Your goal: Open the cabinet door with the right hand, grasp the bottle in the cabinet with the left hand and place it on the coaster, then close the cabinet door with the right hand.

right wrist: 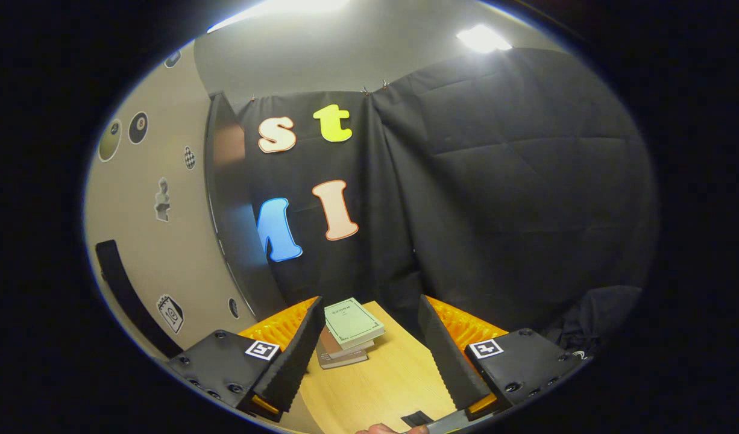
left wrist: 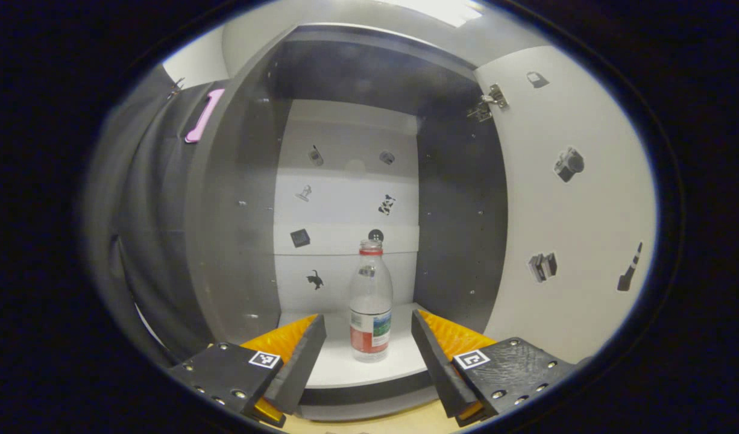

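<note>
In the left gripper view, the left gripper point(left wrist: 368, 352) points level into the cabinet with its jaws spread wide and holding nothing. One clear plastic bottle with a red cap and a red, white and green label point(left wrist: 370, 301) stands upright between the two fingers' lines but farther in, untouched, on the white bottom shelf point(left wrist: 369, 367) of the grey-walled cabinet point(left wrist: 237, 229). It is the sole item on that shelf. The cabinet's white back panel carries seven small stickers that I can count, one half hidden behind the bottle cap. The white cabinet door point(left wrist: 574, 229) is swung open to the right, with one metal hinge point(left wrist: 489, 101) near its top and four stickers on its inner face.

In the right gripper view, the right gripper point(right wrist: 369, 352) also has its jaws apart and empty, held level above the light wooden table point(right wrist: 381, 380). Beyond the fingers lies a small stack of what look like three books, the top one pale green point(right wrist: 352, 323), near the table's far edge. A beige panel with stickers and a dark bar handle point(right wrist: 128, 295) stands to the left, probably the door's outer face. A fingertip point(right wrist: 378, 429) shows at the bottom edge.
</note>
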Demonstrator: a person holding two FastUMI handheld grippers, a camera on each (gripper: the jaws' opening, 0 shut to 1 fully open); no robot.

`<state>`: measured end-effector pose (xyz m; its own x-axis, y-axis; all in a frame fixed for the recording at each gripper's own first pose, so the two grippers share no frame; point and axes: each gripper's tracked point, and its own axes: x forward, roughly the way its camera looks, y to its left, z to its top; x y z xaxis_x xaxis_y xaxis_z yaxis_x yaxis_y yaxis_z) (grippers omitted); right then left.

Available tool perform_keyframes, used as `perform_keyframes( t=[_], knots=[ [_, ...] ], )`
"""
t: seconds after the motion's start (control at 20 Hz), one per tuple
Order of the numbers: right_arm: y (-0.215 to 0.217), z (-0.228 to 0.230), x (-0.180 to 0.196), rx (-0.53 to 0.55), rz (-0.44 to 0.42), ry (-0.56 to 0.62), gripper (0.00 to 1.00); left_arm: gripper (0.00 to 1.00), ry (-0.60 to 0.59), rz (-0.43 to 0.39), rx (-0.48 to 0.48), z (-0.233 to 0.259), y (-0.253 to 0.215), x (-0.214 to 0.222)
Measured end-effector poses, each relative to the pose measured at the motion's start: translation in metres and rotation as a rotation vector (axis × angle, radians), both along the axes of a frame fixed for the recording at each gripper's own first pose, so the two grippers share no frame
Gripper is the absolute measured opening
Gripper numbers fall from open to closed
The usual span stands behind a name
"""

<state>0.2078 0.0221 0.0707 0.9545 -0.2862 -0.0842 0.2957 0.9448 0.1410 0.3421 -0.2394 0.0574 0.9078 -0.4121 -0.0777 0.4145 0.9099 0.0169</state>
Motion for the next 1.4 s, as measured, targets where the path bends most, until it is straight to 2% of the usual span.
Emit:
perform_keyframes(
  t=[0.15,0.3,0.55,0.75,0.9,1.05,1.1,1.25,1.35,1.4],
  knots=[
    [-0.013,-0.006,0.011,0.017,-0.014,0.003,0.98,0.86,0.049,0.0,-0.011,-0.017,-0.012,0.029],
    [-0.019,-0.015,0.019,0.036,-0.01,0.023,0.98,0.88,0.075,0.007,0.014,-0.028,-0.02,0.051],
    [-0.027,-0.016,0.032,0.031,-0.022,0.036,0.98,0.86,0.075,0.001,0.039,-0.041,-0.037,0.075],
    [-0.032,-0.019,0.039,0.029,-0.024,0.038,0.98,0.88,0.042,0.043,0.082,-0.043,-0.037,0.096],
    [-0.035,-0.03,0.042,0.045,-0.02,0.069,0.98,0.88,0.048,0.028,0.072,-0.044,-0.044,0.106],
    [-0.035,-0.033,0.05,0.053,-0.012,0.074,0.98,0.86,0.061,0.046,0.062,-0.052,-0.043,0.115],
    [-0.035,-0.033,0.052,0.05,-0.008,0.075,0.98,0.88,0.066,0.055,0.052,-0.053,-0.043,0.117],
    [-0.033,-0.037,0.059,0.035,0.011,0.089,0.98,0.86,0.081,0.048,0.022,-0.056,-0.043,0.115],
    [-0.033,-0.037,0.064,0.029,0.022,0.095,0.98,0.75,0.086,0.034,0.026,-0.057,-0.046,0.115],
    [-0.031,-0.036,0.066,0.032,0.03,0.094,0.98,0.75,0.089,0.029,0.025,-0.057,-0.046,0.114]
  ],
)
